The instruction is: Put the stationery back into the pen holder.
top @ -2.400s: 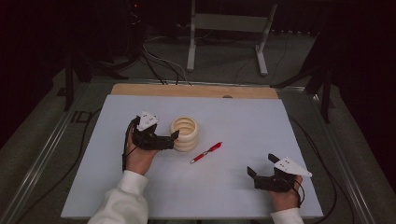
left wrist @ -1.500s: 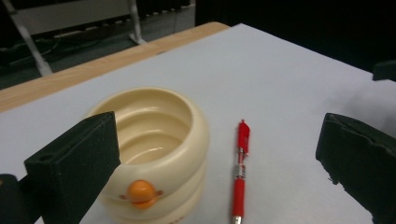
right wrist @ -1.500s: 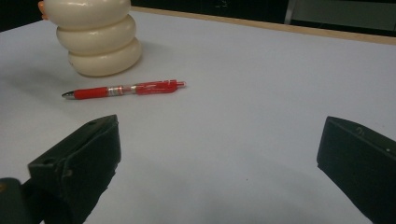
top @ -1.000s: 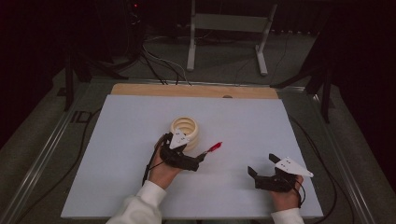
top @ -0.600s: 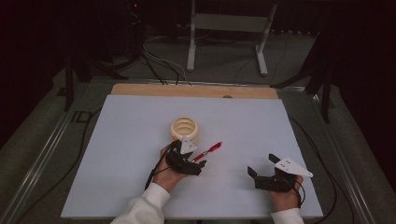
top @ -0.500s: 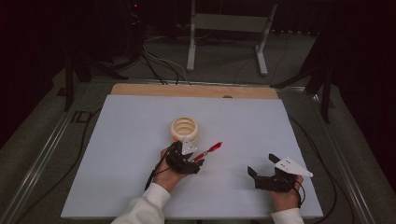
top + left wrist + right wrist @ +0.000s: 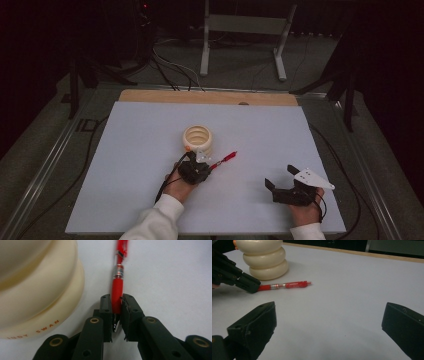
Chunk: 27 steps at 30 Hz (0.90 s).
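The red pen [image 7: 117, 287] lies flat on the white table [image 7: 125, 145], just beside the cream ribbed ring [image 7: 198, 138]. My left claw [image 7: 116, 305] has just closed and pinches the pen's near end. My right claw [image 7: 329, 322] gapes wide, well apart from the ring.

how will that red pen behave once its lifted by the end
The red pen looks stiff, so it should stay straight. The left gripper pinches one end, so the free end may droop. Its round, smooth barrel could slip or roll.
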Tool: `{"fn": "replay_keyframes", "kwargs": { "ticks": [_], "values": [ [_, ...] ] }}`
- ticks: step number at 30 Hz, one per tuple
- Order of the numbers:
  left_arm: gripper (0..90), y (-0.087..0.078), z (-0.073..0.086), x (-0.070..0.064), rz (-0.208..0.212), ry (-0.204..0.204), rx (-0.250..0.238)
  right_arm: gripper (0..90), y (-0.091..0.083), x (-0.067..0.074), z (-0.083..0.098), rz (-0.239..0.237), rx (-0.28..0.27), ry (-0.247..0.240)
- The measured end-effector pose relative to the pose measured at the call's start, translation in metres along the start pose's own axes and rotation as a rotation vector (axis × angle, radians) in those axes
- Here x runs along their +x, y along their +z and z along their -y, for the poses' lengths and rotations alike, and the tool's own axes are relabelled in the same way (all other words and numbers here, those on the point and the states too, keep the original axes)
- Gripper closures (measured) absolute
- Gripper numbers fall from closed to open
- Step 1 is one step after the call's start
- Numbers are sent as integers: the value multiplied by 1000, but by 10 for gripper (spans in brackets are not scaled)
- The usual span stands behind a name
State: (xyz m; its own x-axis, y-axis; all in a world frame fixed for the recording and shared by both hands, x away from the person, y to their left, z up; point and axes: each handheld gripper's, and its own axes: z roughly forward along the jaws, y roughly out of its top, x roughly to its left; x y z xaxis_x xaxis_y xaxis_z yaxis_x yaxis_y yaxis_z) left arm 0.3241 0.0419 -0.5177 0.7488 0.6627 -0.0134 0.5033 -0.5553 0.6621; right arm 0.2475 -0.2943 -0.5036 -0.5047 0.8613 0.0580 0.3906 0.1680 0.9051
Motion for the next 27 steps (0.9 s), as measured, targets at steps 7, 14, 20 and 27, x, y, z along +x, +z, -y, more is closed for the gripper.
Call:
{"fn": "replay_keyframes", "kwargs": {
  "ticks": [7, 14, 20, 27],
  "values": [
    [810, -5, 0, -1, 14, 2, -21, 4, 0, -1, 0, 3, -2, 3],
    [811, -12, -2, -1, 20, -8, -56, 4, 0, -1, 0, 3, -2, -1],
    [812, -21, -4, -3, 16, -3, -86, 4, 0, -1, 0, 4, -1, 0],
    [812, -34, -12, -5, 23, 3, -125, 4, 0, -1, 0, 4, -2, 1]
  ]
}}
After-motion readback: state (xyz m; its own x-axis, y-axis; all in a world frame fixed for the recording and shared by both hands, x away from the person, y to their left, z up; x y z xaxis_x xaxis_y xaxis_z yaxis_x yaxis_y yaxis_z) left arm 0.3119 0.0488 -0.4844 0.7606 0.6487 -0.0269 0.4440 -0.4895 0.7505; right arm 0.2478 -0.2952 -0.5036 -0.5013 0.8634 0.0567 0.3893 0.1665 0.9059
